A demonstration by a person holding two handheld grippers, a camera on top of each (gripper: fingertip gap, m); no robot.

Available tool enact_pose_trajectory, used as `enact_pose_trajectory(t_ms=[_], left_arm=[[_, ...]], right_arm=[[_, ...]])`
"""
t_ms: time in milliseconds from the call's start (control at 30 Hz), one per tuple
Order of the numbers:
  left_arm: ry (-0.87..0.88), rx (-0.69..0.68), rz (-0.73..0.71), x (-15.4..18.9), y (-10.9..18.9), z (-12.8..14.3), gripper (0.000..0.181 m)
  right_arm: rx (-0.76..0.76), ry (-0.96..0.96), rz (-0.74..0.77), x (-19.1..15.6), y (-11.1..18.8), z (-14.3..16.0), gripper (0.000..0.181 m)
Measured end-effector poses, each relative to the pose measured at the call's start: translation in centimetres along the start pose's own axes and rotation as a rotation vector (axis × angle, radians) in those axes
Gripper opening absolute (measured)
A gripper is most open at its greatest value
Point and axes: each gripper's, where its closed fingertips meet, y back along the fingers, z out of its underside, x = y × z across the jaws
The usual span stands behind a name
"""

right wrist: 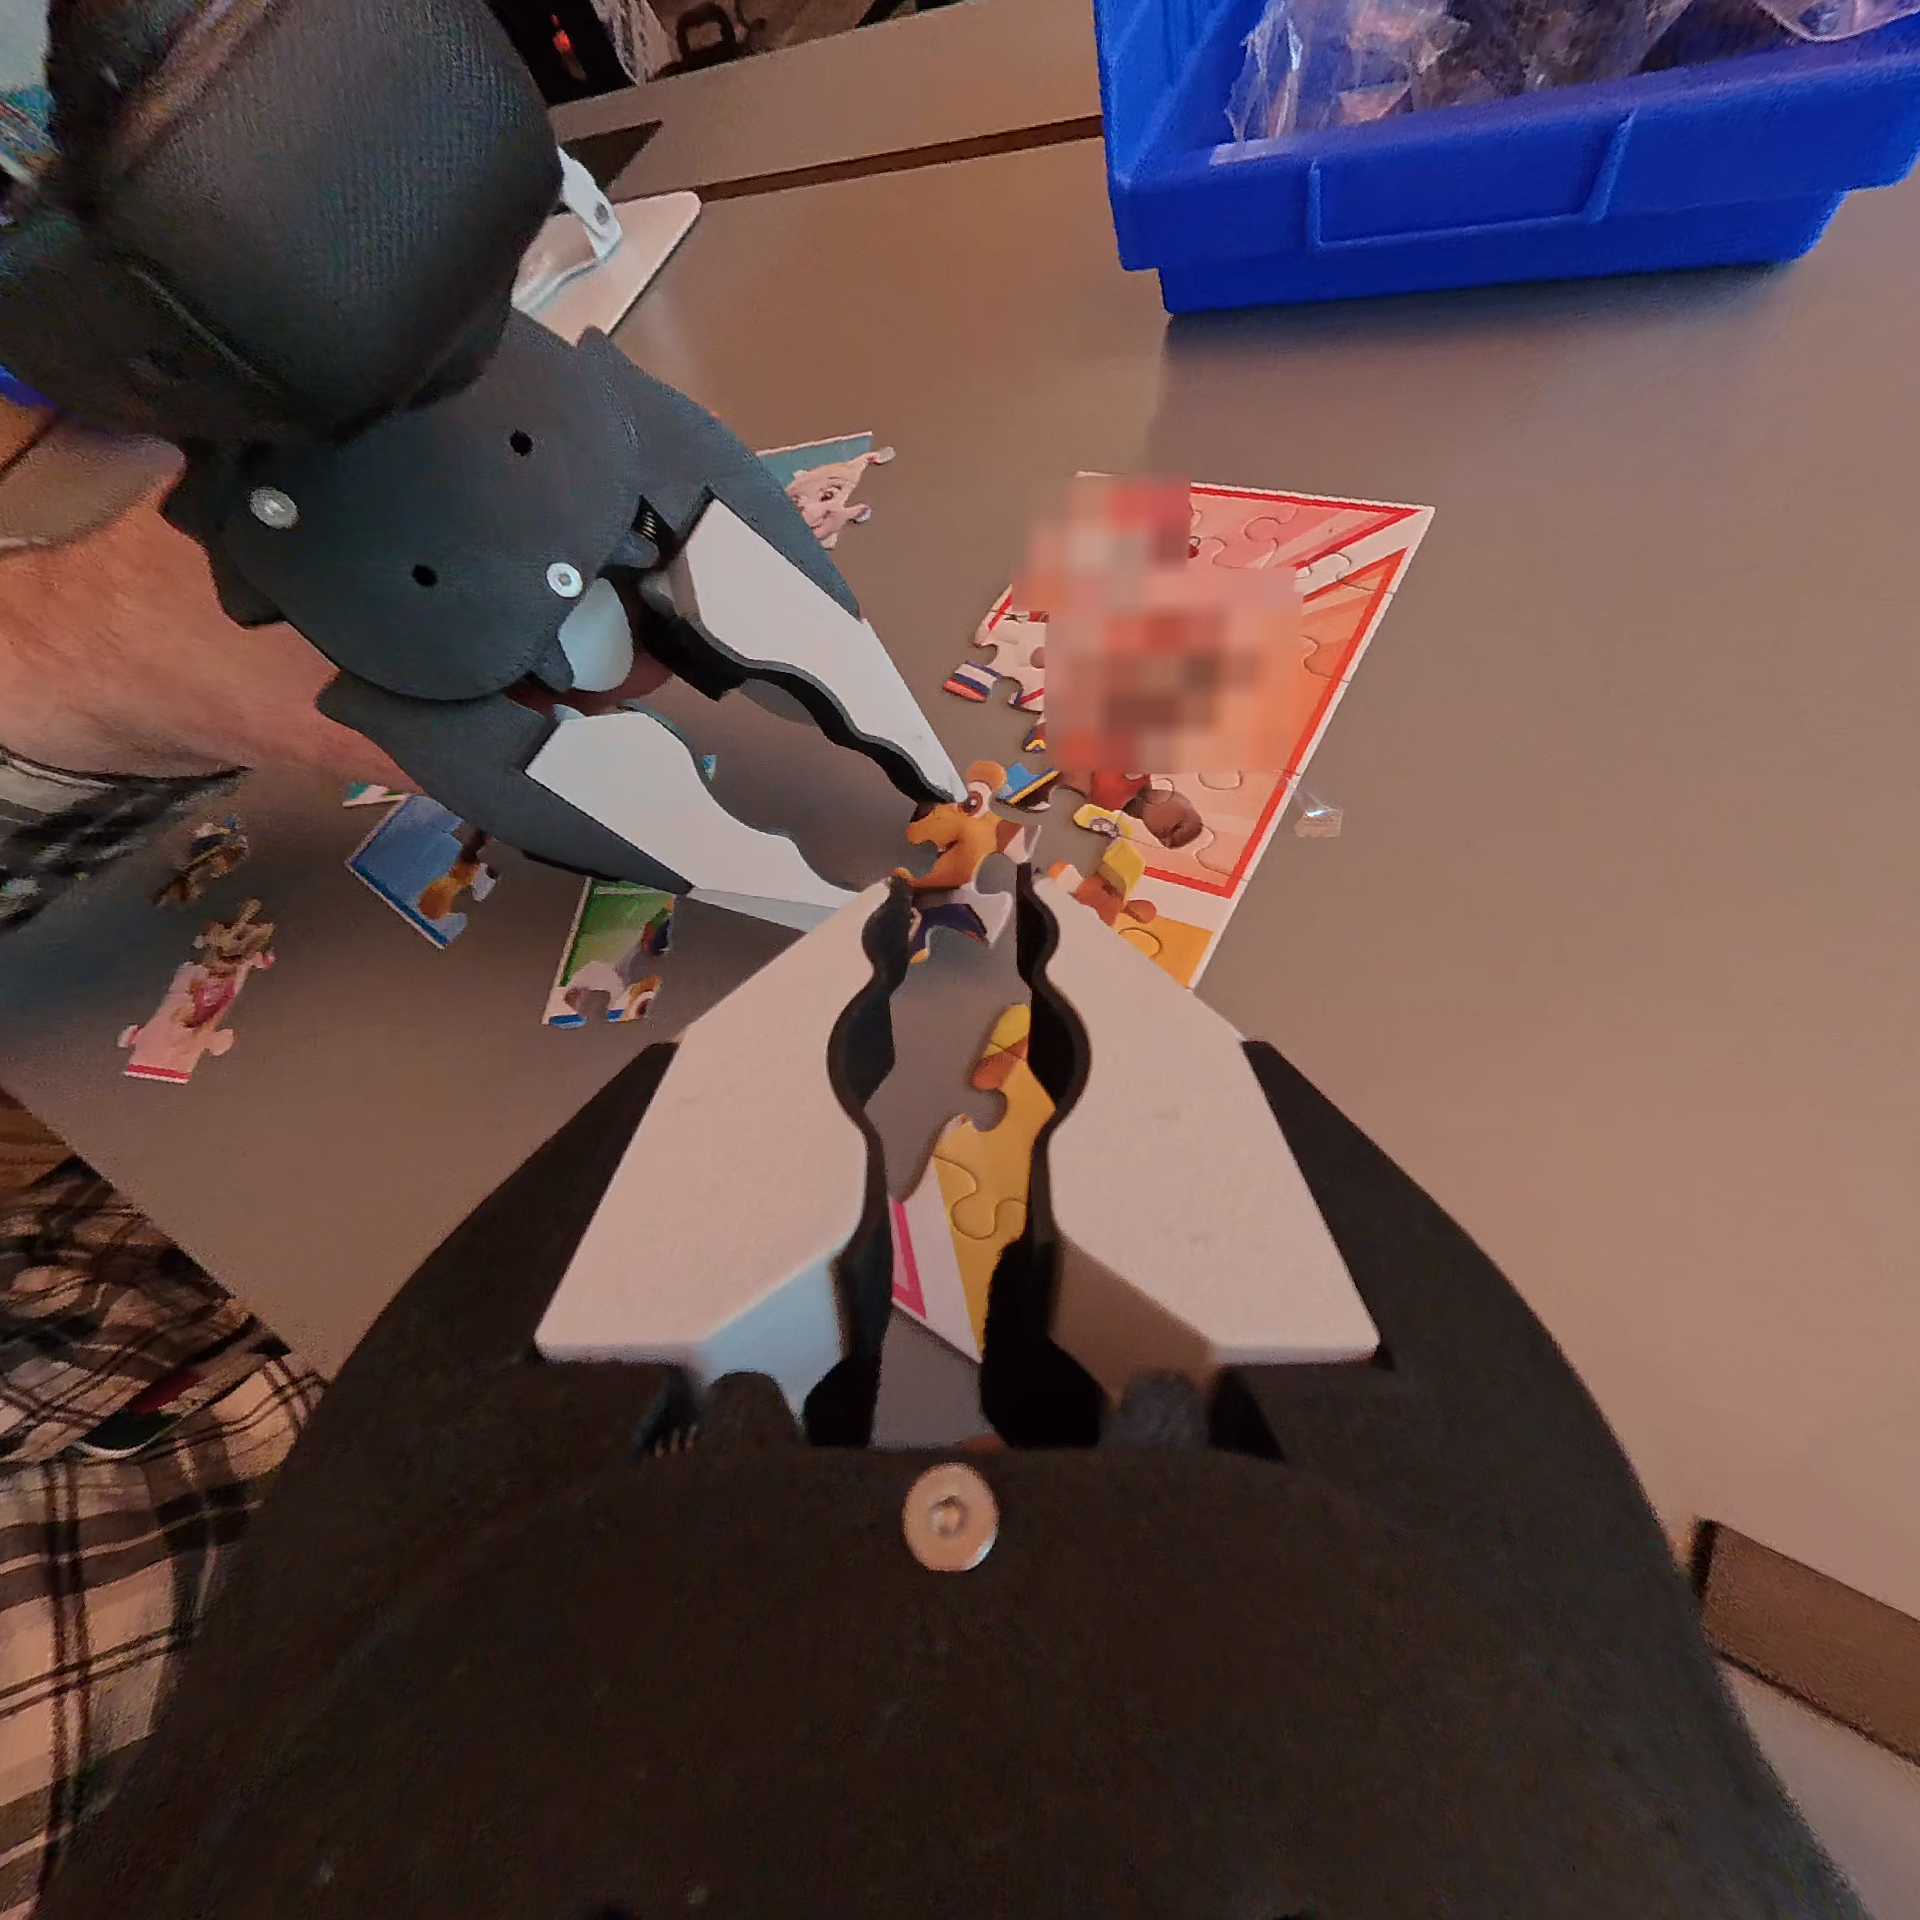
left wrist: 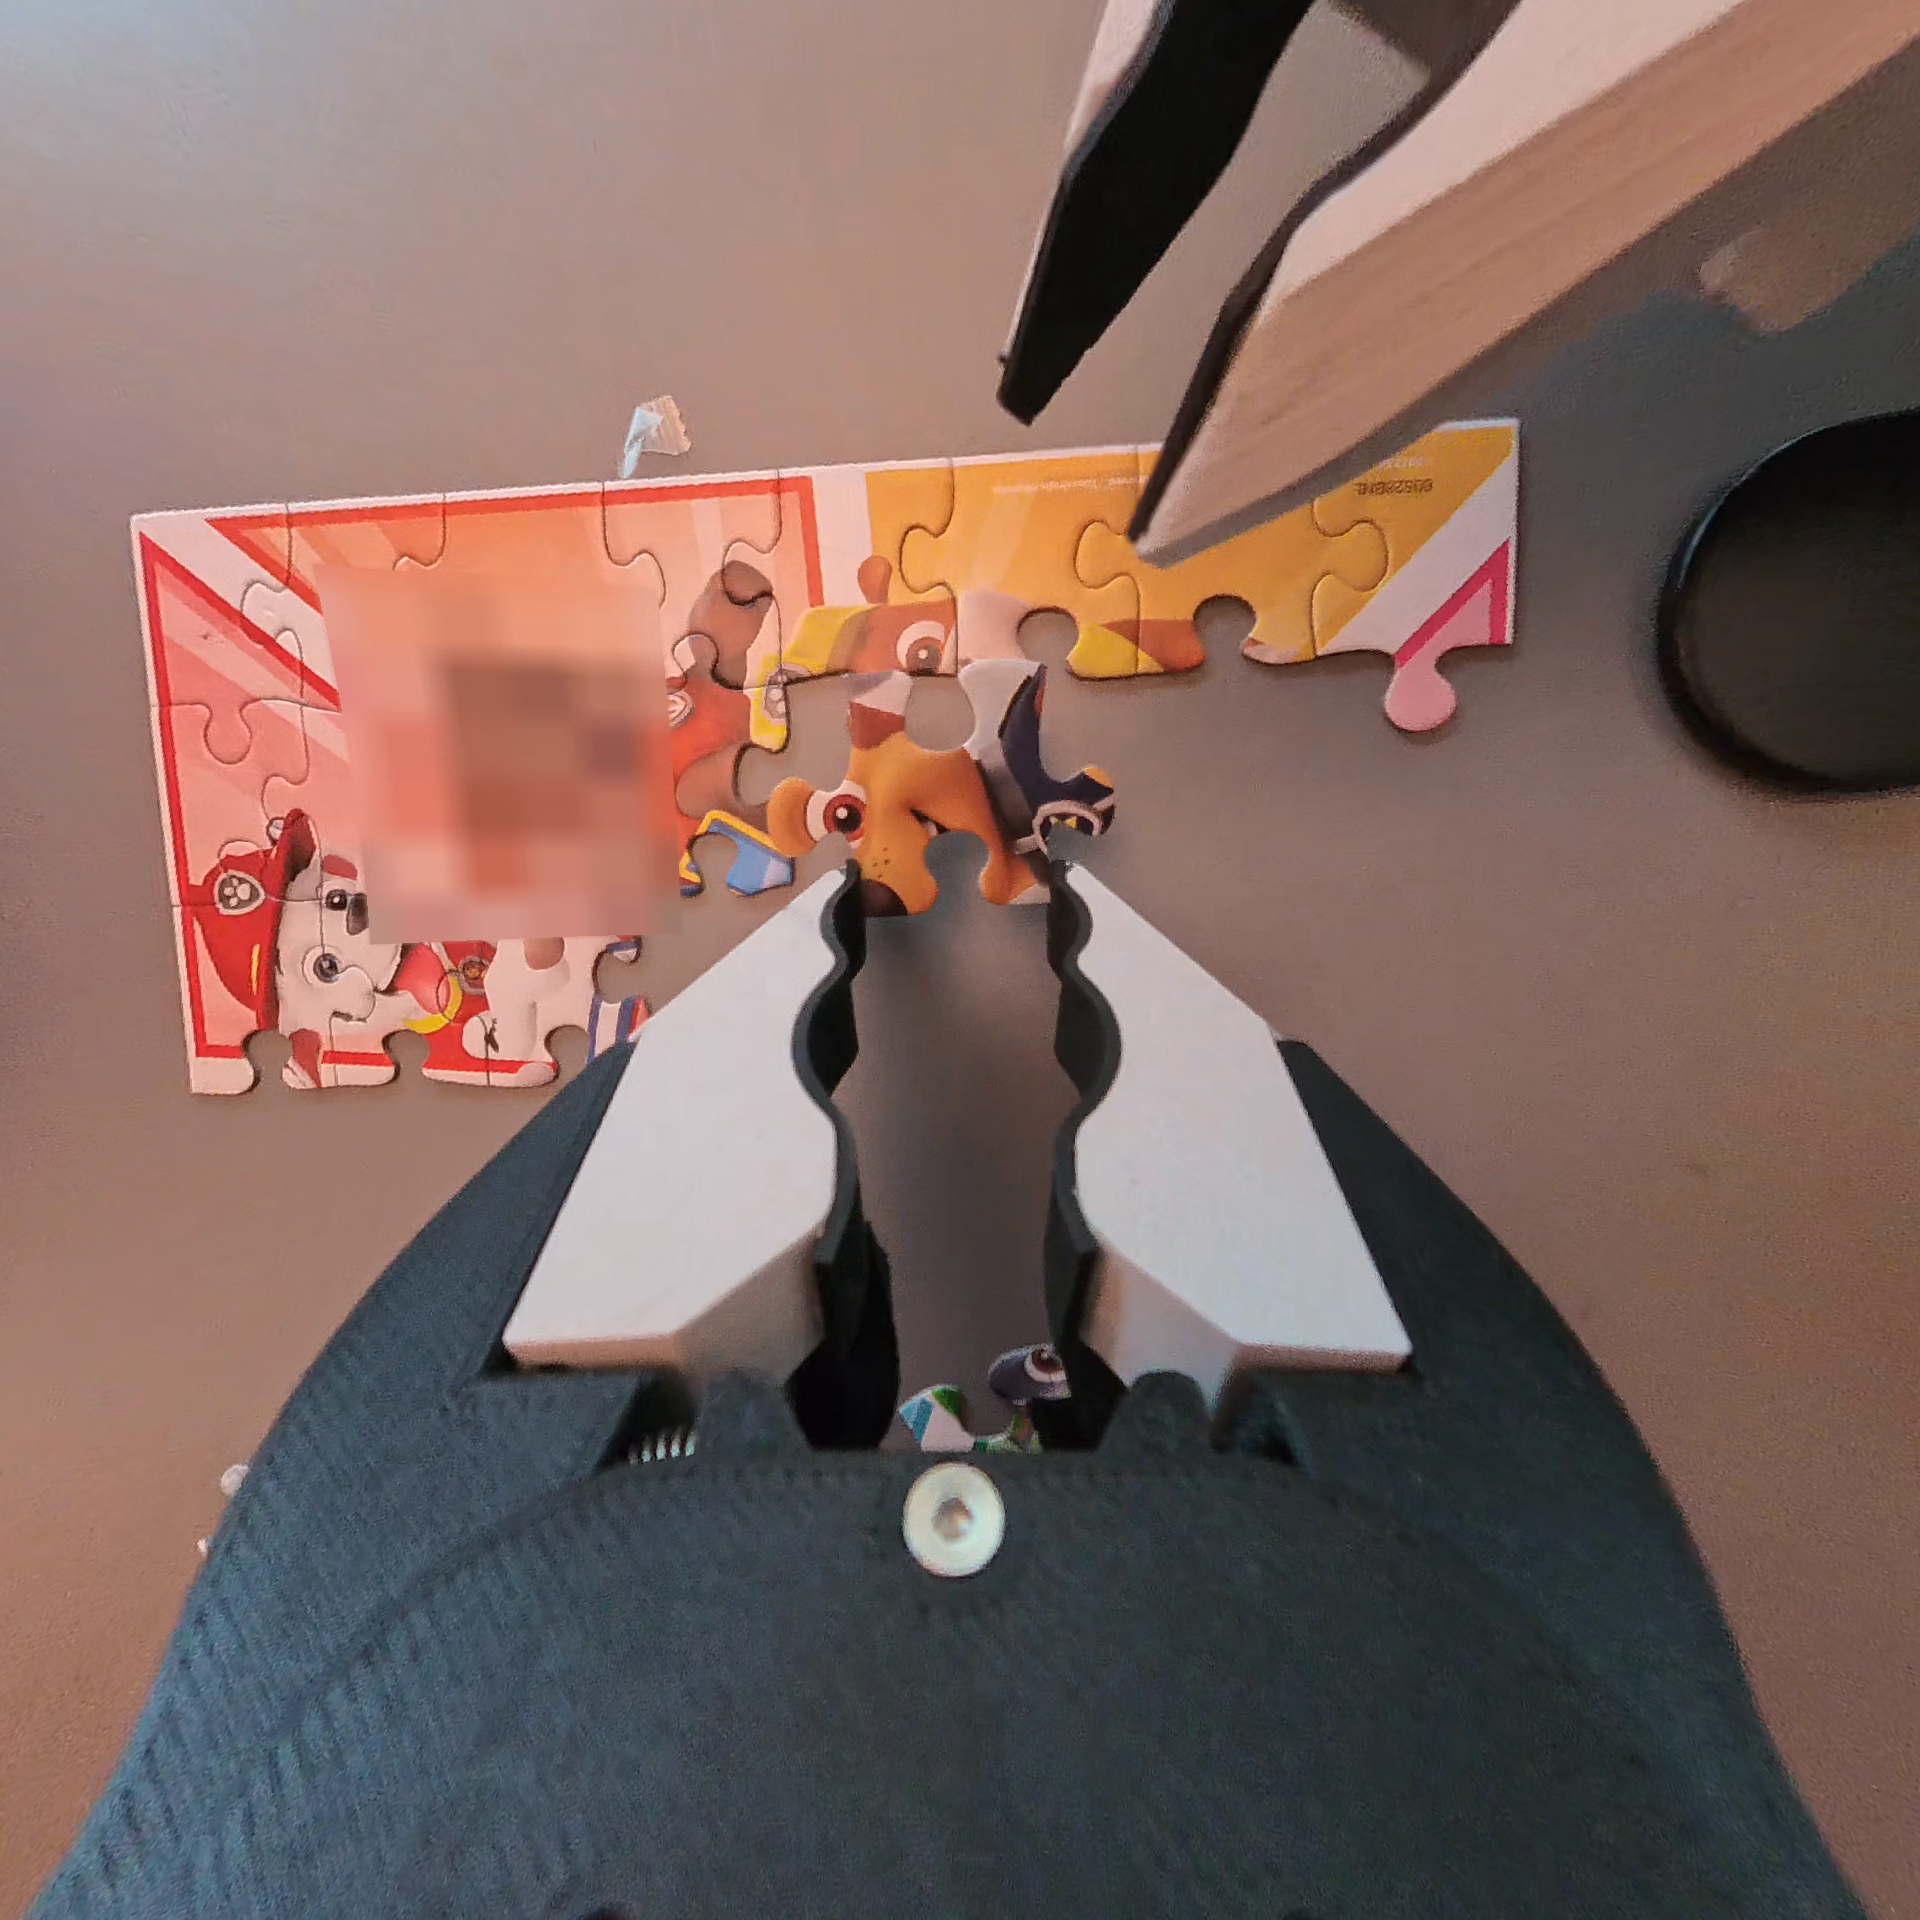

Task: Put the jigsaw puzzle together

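Dog piece (left wrist: 925, 800) lies at puzzle (left wrist: 1195, 540) near edge, not seated. Left gripper (left wrist: 951, 883) parted, tips flanking it; right gripper (right wrist: 956, 894) parted beside. Nudge far-left, square; press flat.

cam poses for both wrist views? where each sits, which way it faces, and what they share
Left wrist view: on the left gripper, looking down at the assembled puzzle; right gripper enters from the top.
Right wrist view: on the right gripper, looking along the table toward a blue bin; left gripper and a forearm show at left.
Shared: the dog-face piece, between both grippers' tips.
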Motion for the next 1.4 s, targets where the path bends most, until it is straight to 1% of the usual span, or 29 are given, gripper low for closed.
enact_pose_trajectory(t_ms=[133,233,333,767,1067,1200,1400], left_arm=[[-0.01,-0.024,-0.004,-0.5,0.0,0.0,0.034],[-0.04,-0.021,-0.025,-0.7,0.1,0.0,0.034],[-0.034,-0.029,-0.024,-0.8,0.1,0.1,0.034],[-0.037,-0.078,0.013,-0.7,0.3,0.5,0.034],[-0.086,-0.074,-0.029,-0.8,0.5,0.7,0.034],[-0.083,-0.083,-0.031,-0.9,1.0,1.4,0.034],[-0.029,-0.083,-0.026,-1.3,3.4,3.8,0.034]], right_arm=[[-0.038,0.012,0.023,0.7,-0.8,0.5,0.02],[-0.071,0.029,0.029,0.9,-1.4,0.9,0.028],[-0.091,0.035,0.053,1.5,-1.8,1.3,0.029],[-0.042,0.039,0.052,2.0,-2.0,1.0,0.025],[-0.03,0.045,0.053,1.6,-2.0,0.8,0.025],[-0.025,0.05,0.061,1.5,-1.8,0.9,0.025],[-0.04,0.065,0.063,1.0,-1.9,1.6,0.025]])
